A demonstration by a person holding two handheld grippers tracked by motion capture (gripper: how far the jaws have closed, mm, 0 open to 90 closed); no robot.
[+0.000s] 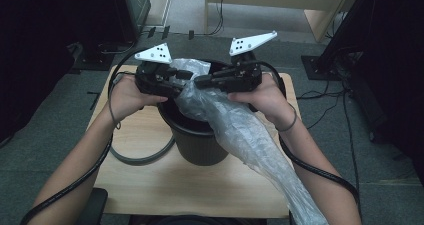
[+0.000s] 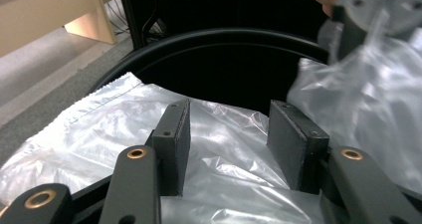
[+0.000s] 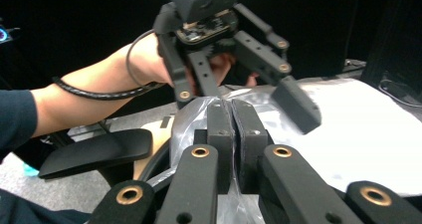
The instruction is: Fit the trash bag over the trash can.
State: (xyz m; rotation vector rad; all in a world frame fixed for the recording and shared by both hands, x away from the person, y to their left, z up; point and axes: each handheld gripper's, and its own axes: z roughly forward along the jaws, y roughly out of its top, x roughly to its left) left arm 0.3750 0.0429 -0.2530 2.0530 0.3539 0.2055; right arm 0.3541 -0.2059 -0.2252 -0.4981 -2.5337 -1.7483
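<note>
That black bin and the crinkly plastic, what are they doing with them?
A person is fitting a clear plastic bag into a black bin on a small wooden table. The right gripper has its fingers shut on the bag near the bin's rim. The left gripper hangs over the bag at the bin's mouth, its fingers apart and not pinching it yet. Most of the bag trails outside the bin, toward the person. A grey ring lies beside the bin.

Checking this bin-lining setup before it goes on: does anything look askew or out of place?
Yes. The clear plastic bag is not in the black bin: most of it trails over the rim and off the table's near edge. The right claw pinches it; the left claw is open over it.
</note>
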